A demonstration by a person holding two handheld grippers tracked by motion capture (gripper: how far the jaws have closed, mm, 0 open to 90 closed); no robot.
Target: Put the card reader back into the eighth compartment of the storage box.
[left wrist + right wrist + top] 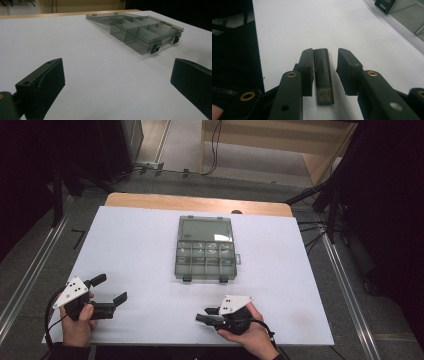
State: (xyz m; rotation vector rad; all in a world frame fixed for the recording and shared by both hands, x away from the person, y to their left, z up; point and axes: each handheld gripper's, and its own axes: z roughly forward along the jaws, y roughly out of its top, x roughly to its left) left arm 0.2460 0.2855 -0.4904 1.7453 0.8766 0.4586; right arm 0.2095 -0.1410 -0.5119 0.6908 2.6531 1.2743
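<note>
So there's a white counter (140,245) with a smoky see-through box (205,248) sitting around the middle, a bit toward the far edge. Its lid lies open and flat toward the far side, and the divided compartments face up with two little latches on the near side; can't tell if anything's in them. The left tongs (111,289) are down by the near left corner, held in the person's left hand (80,322), jaws spread wide with nothing between them. In the left gripper view the box (140,31) sits well ahead of those tongs (117,82), up toward the far right. The right tongs (207,315) are near the near edge, right of center, held in the right hand (250,335) and pointing toward the left side. In the right gripper view a dark USB stick (323,75) lies flat on the counter between the jaws of those tongs (325,71), with its metal plug end pointing back at the camera. One jaw looks to be touching it or just beside it, and the other is a little apart, so they're partly open around it and not clamped.
</note>
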